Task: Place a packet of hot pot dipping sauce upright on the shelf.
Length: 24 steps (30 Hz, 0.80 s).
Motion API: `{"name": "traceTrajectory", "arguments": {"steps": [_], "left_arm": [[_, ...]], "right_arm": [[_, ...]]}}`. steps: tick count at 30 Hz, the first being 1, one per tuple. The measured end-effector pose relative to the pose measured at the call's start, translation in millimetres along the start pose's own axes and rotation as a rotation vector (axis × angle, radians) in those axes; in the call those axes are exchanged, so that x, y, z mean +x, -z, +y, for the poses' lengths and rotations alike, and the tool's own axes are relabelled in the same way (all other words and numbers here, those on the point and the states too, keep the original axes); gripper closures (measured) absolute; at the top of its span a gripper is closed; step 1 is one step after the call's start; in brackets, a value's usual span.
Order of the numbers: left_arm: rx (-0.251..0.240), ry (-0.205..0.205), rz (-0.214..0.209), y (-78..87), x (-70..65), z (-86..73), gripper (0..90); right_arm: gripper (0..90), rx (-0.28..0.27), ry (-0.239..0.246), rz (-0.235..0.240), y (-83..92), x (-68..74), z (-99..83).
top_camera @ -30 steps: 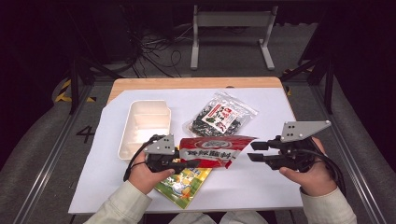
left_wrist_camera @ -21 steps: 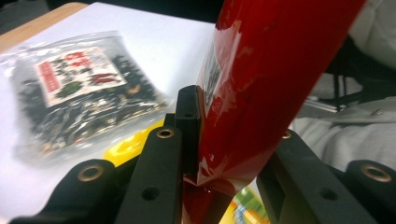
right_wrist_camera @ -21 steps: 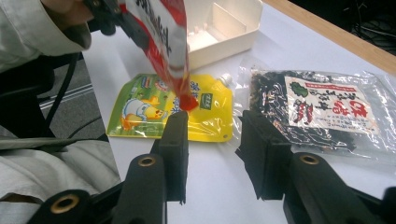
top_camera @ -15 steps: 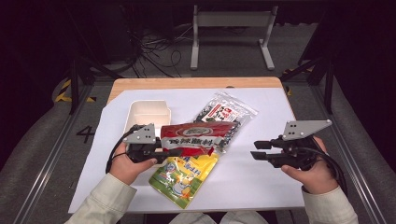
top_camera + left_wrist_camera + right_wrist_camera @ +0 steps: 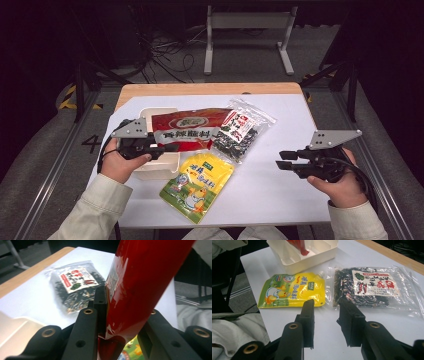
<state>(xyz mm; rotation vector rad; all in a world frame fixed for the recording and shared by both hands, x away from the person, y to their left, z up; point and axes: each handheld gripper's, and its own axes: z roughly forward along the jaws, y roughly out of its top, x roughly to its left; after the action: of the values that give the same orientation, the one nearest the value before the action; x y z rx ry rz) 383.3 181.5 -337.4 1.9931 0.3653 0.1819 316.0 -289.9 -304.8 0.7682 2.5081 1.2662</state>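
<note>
Two grippers, one red pouch held.
We clamp our left gripper [image 5: 167,147] on the red pouch [image 5: 192,129] above the tray [image 5: 159,169], frame left; our right gripper [image 5: 281,160] has been closing, empty.

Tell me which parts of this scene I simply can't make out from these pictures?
- Cream plastic tray: high view, mostly covered by the red foil packet and left gripper.
- Red foil packet's top: left gripper view, cut off by the upper edge.
- Small print on the clear seaweed bag and yellow spouted pouch: too small.

A white-topped table [image 5: 280,190] stands on dim grey floor [image 5: 45,165], cables [image 5: 165,50] tangled behind.
</note>
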Motion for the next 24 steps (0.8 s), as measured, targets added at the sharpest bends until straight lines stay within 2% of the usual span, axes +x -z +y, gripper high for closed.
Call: {"name": "traceTrajectory", "arguments": {"steps": [2, 3, 4, 6, 13, 24], "left_arm": [[0.000, 0.003, 0.026, 5.4, 8.7, -0.8, 76.1], [0.000, 0.003, 0.026, 5.4, 8.7, -0.8, 76.0], [-0.001, 0.014, 0.042, 8.6, 15.6, -2.4, 76.1], [-0.001, 0.020, 0.052, 10.1, 19.1, -3.4, 76.0], [0.003, 0.047, 0.110, 21.7, 46.2, -11.6, 76.0], [-0.003, 0.061, 0.170, 28.5, 69.8, -18.5, 76.0]], "right_arm": [[64.8, 0.004, -0.004, -0.007, 0.0, -1.4, -1.8], [64.8, 0.004, -0.004, -0.007, 0.0, -1.4, -1.8], [64.9, 0.008, -0.006, -0.013, -0.1, -2.8, -3.5], [65.0, 0.009, -0.009, -0.017, 0.0, -3.8, -5.1], [65.1, 0.013, -0.017, -0.026, 1.7, -6.2, -9.1], [65.0, 0.014, -0.033, -0.033, 4.7, -8.5, -14.1]]}}
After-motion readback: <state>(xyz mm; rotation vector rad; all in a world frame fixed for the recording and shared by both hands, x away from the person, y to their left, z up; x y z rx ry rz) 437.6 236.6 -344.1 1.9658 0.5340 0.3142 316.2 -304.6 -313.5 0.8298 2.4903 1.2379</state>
